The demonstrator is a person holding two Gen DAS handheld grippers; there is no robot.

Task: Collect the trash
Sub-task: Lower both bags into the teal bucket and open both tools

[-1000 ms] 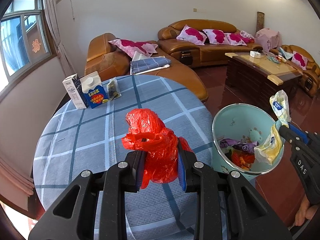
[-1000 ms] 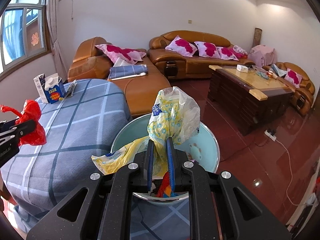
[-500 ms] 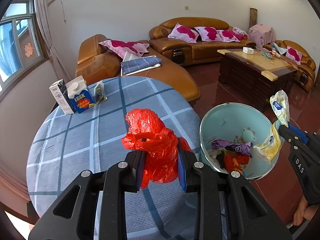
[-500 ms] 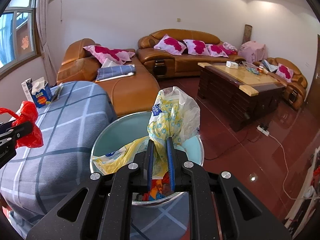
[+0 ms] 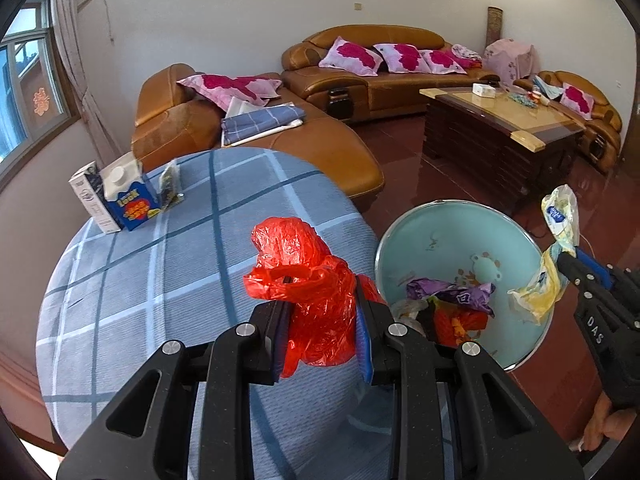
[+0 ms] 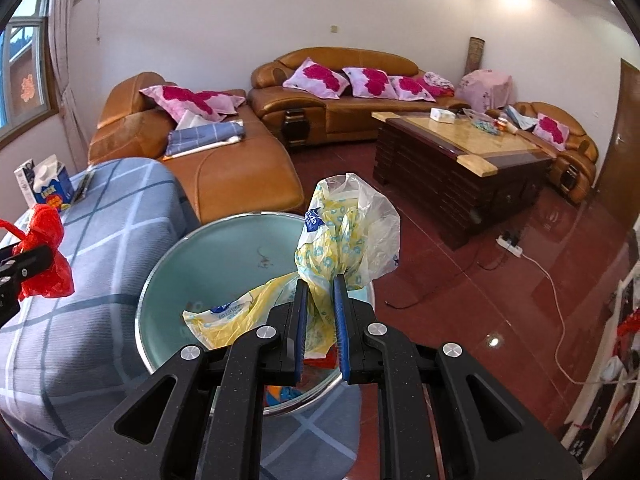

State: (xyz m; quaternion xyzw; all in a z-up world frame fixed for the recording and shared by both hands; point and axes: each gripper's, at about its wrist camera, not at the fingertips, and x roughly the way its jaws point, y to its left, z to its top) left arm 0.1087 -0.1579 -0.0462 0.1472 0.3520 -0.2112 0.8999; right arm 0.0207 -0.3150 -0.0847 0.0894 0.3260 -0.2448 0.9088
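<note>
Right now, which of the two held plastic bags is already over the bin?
The yellow-and-white printed plastic bag in the right tongs hangs over the pale green bin's rim; the red plastic bag is above the checked tablecloth.

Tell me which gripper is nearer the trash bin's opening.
Right. The right gripper holds the yellow plastic bag at the teal trash bin rim; the left gripper, clamping the red plastic bag, is beside it over the table.
</note>
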